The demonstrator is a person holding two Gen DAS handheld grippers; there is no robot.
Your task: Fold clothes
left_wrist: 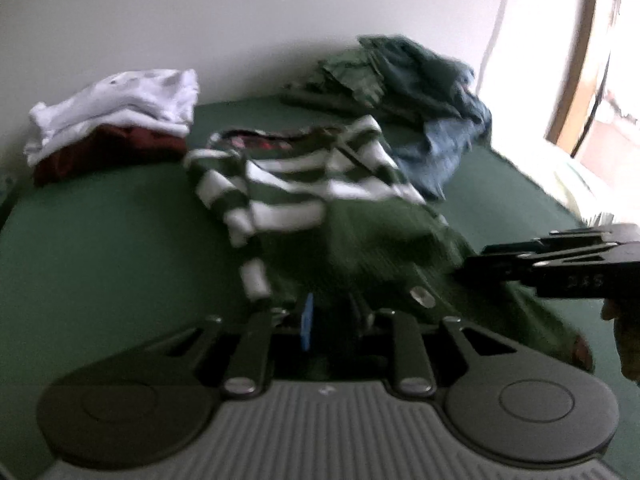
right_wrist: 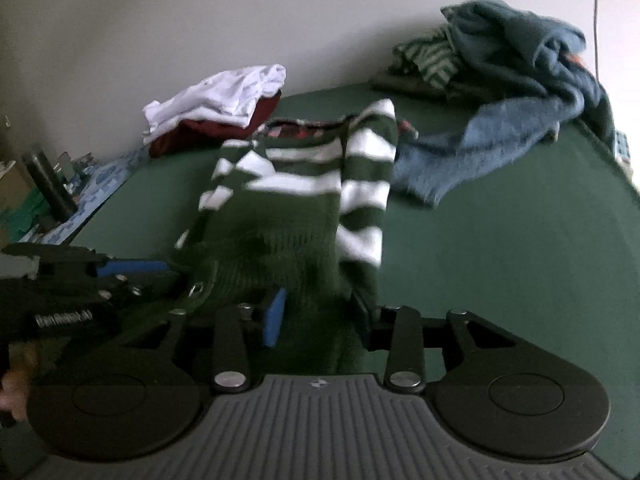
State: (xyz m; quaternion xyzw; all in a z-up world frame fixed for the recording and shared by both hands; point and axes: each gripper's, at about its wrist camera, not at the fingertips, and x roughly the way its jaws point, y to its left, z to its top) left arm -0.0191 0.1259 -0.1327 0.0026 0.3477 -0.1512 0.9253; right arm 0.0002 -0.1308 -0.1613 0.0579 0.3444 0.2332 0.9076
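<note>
Left wrist view: your left claw [left_wrist: 328,316] is pinched on the hem of the green-and-white striped sweater [left_wrist: 304,200], a chunky ribbed knit with a metal snap near the edge. It's lifted off the green bed sheet [left_wrist: 100,240], stripes hanging toward the far side. Your right claw [left_wrist: 472,258] comes in from the right, touching the same hem. From the right wrist, that claw [right_wrist: 320,312] has knit bunched between its fingers, blue pad [right_wrist: 276,316] showing. White lettering on the left one is too blurry to read. Folded white and maroon stack [right_wrist: 216,108] sits back left, fuzzy blue pile [right_wrist: 512,92] back right.
</note>
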